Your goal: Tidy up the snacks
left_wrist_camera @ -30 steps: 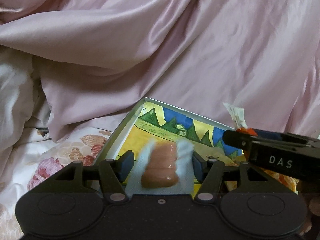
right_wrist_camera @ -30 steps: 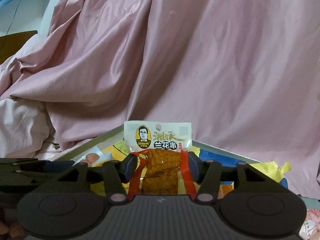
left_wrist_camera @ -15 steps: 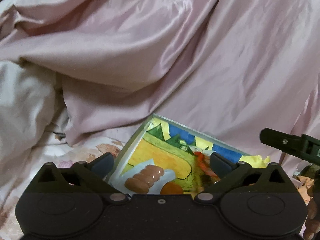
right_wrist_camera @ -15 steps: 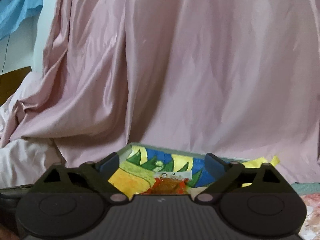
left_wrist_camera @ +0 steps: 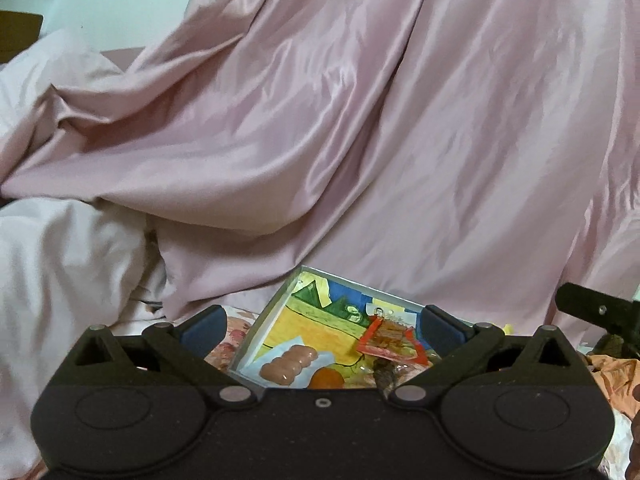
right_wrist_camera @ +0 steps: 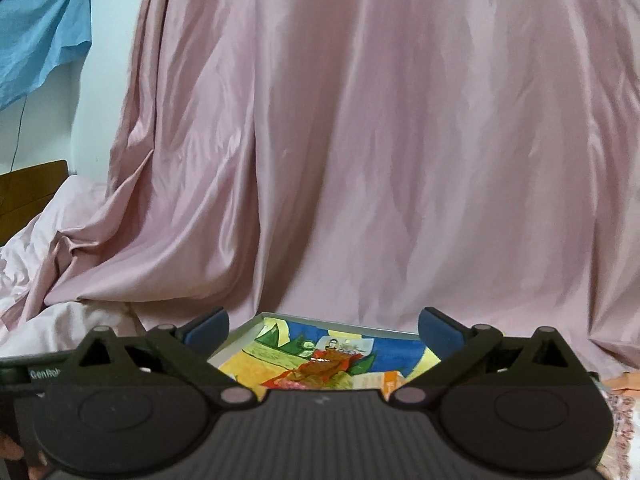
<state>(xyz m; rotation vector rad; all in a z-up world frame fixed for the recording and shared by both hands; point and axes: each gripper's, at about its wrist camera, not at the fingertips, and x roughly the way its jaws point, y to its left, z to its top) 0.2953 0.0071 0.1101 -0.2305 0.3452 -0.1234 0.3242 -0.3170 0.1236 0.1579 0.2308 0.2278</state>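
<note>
A shallow box [left_wrist_camera: 267, 320] with a bright painted bottom lies on the bed. In it rest a sausage snack in a clear pack [left_wrist_camera: 289, 363], a red tofu packet [left_wrist_camera: 386, 336], an orange round piece [left_wrist_camera: 327, 379] and a dark snack [left_wrist_camera: 385, 374]. My left gripper [left_wrist_camera: 322, 320] hangs open above and behind the box with nothing between its fingers. The right wrist view shows the same box [right_wrist_camera: 234, 336] and red packet [right_wrist_camera: 324, 360]. My right gripper [right_wrist_camera: 323, 325] is apart from them; its jaws are opening with nothing between them.
Pink satin sheet [left_wrist_camera: 360, 140] rises behind the box. A white duvet [left_wrist_camera: 60, 272] bulges at the left, over a floral bedsheet [left_wrist_camera: 236, 332]. Orange wrappers [left_wrist_camera: 612, 376] lie at the right. A blue cloth [right_wrist_camera: 36, 48] hangs by a wooden headboard [right_wrist_camera: 32, 192].
Both grippers opened wide and let go: the sausage pack and the red packet now lie in the box. Both hands pulled back and up, so the box looks smaller.
</note>
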